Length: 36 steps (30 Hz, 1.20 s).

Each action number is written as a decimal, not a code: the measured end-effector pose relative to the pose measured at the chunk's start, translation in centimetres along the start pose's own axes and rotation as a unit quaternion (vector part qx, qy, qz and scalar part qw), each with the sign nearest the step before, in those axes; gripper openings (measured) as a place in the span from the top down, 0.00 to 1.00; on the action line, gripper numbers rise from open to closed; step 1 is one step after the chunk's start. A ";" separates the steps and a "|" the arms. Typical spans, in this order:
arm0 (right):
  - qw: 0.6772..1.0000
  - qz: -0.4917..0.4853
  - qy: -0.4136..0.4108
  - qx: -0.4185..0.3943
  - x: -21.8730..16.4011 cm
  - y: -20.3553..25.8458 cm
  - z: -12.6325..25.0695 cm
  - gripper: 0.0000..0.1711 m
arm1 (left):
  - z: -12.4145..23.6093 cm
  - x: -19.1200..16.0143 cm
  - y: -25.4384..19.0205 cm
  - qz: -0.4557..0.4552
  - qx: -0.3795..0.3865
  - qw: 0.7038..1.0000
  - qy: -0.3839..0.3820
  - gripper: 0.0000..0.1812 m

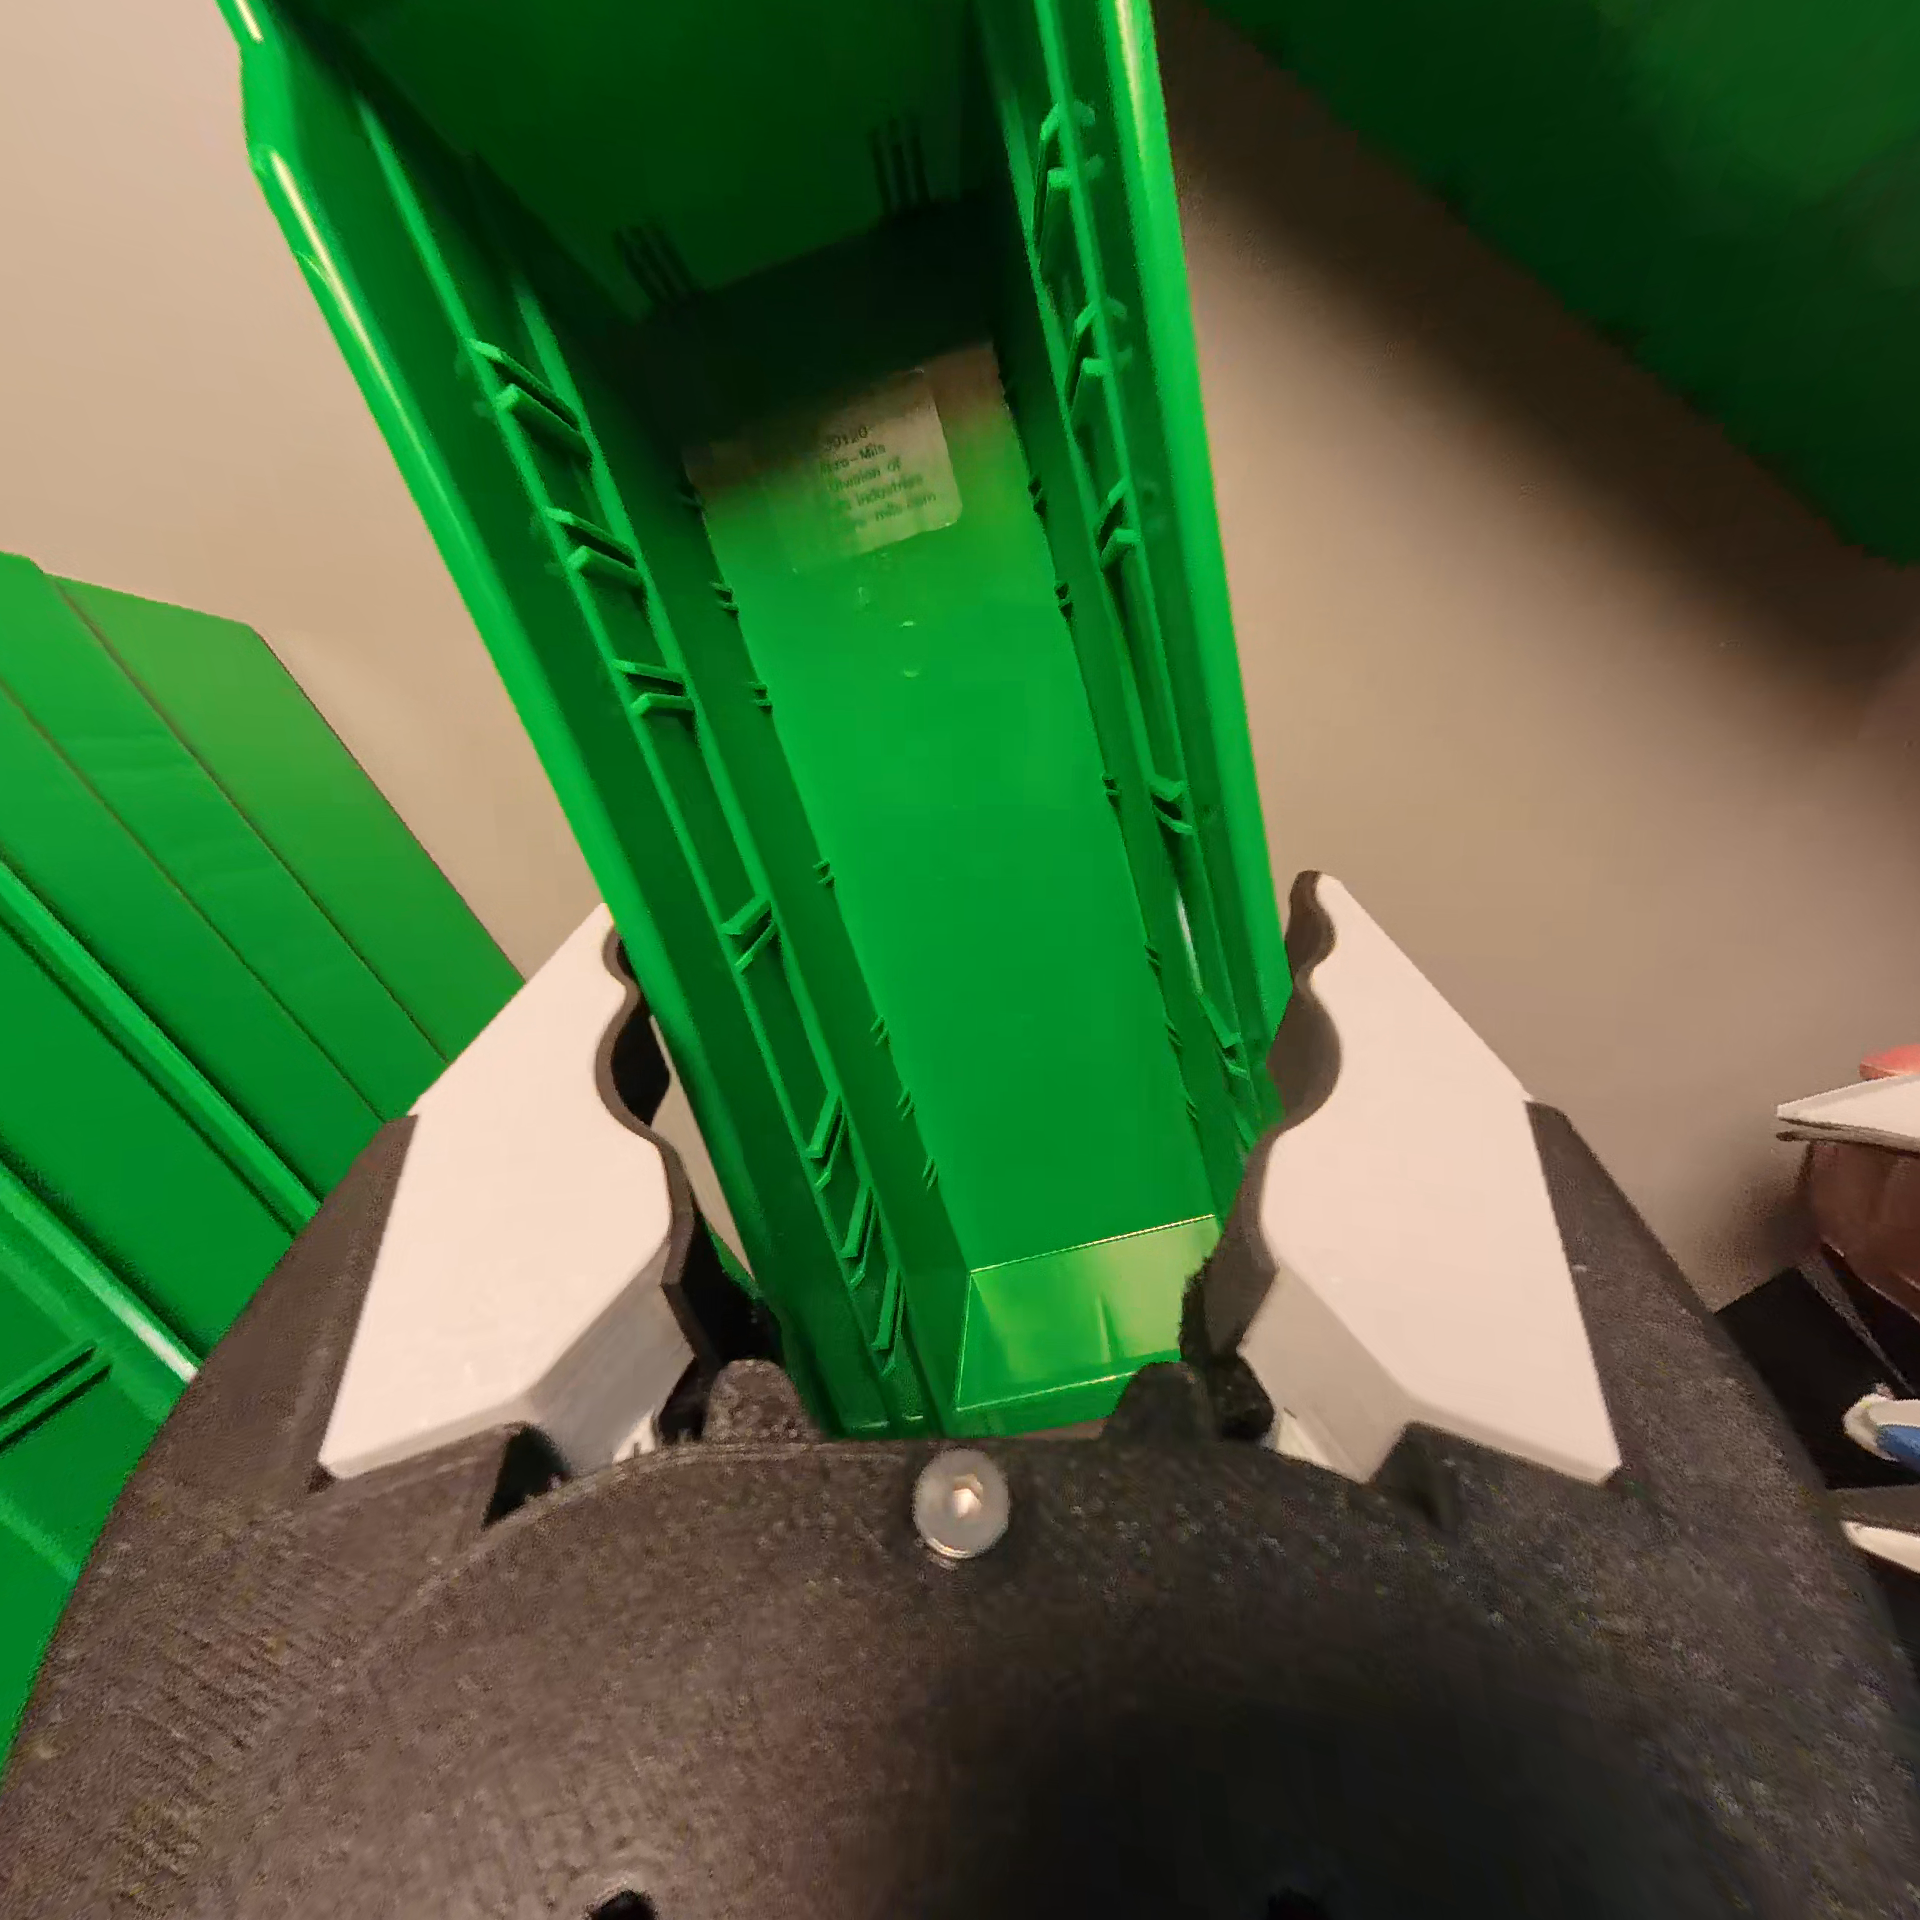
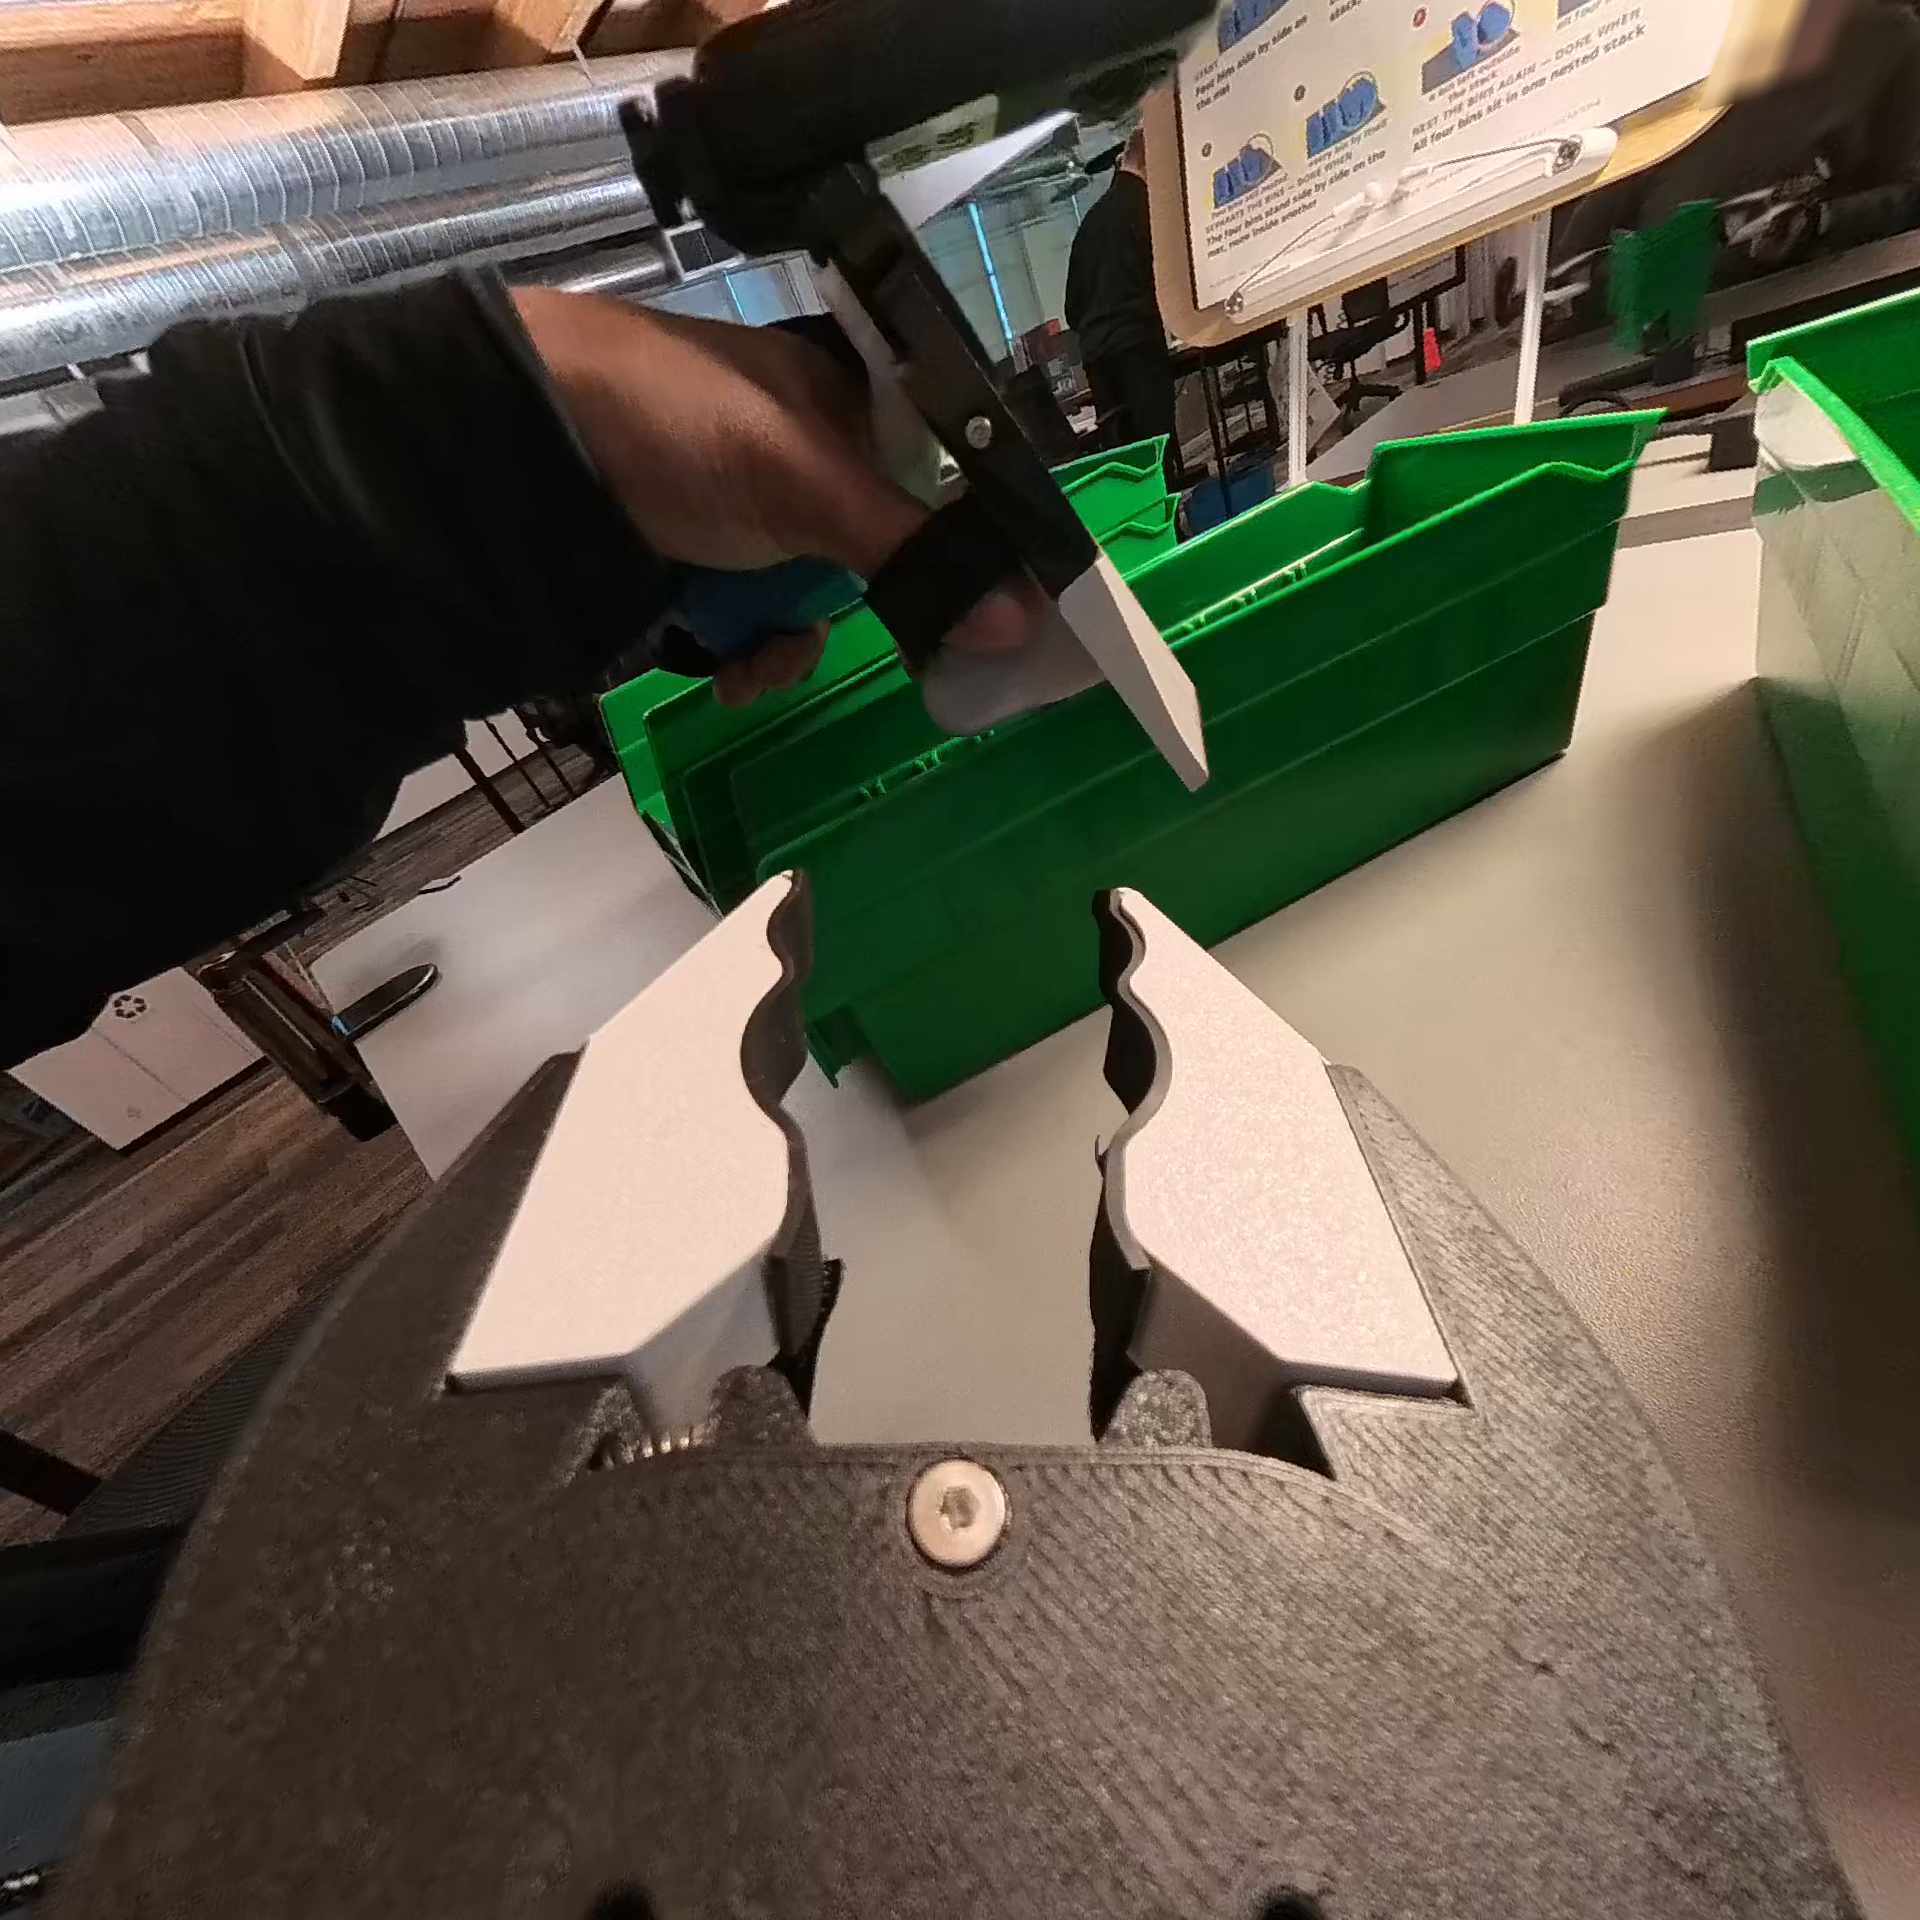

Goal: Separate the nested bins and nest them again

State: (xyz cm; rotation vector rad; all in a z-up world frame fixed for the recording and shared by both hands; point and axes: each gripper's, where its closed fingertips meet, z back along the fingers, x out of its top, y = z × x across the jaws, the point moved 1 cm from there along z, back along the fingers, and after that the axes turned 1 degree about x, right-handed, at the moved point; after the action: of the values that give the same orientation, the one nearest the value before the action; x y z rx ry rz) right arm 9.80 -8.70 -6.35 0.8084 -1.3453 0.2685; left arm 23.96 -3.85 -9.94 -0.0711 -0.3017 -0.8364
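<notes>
**Left gripper working the nested stack while the right waits**

The left gripper (image 1: 956, 1091) is straddling the near end of a green nested stack (image 1: 935, 831), its pale fingers (image 1: 540, 1174) spread wide on either side of the ribbed rims. The right-hand finger is touching the outer rim; on the other side a sliver of gap is showing, so whether it is truly clamping I cannot tell. Coming in from the end is probably meant to give purchase on one rim while the bins below stay put.

The right gripper (image 2: 951, 1143) is hovering empty just over the grey table (image 2: 1558, 1039), jaws parted, pointing at the stack's near corner (likely getting ready to steady the lower bins). More green bins are lying well apart: one at the left (image 1: 156, 935), another at the far right edge (image 2: 1839, 582). A sleeved hand (image 2: 727, 447) is holding the left tool above the stack.
</notes>
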 end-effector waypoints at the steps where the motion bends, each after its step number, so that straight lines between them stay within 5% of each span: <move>1: 1.000 0.000 -0.001 0.000 0.0 0.0 0.0 0.67 | 0.1 0.0 0.1 0.001 0.000 1.000 -0.004 0.34; 17: 1.000 -0.005 0.000 0.001 0.0 -0.1 0.0 0.67 | 2.3 0.2 0.6 0.008 -0.064 0.997 -0.044 0.43; 24: 1.000 -0.007 -0.003 0.002 0.1 -0.1 0.1 0.67 | 10.3 2.3 1.3 0.003 -0.086 0.991 -0.104 0.43; 30: 1.000 -0.007 -0.002 0.002 0.0 -0.1 0.0 0.67 | 19.3 2.1 6.6 0.023 -0.036 0.986 -0.158 0.43; 36: 1.000 -0.006 0.001 -0.002 0.0 -0.2 0.0 0.67 | 20.5 -1.5 11.1 0.056 -0.005 0.988 -0.144 0.43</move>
State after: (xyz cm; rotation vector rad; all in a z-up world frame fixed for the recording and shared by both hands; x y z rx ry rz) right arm 9.91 -8.77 -6.44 0.8128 -1.3382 0.2583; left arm 26.37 8.40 9.85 -0.2173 -0.5601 -0.7159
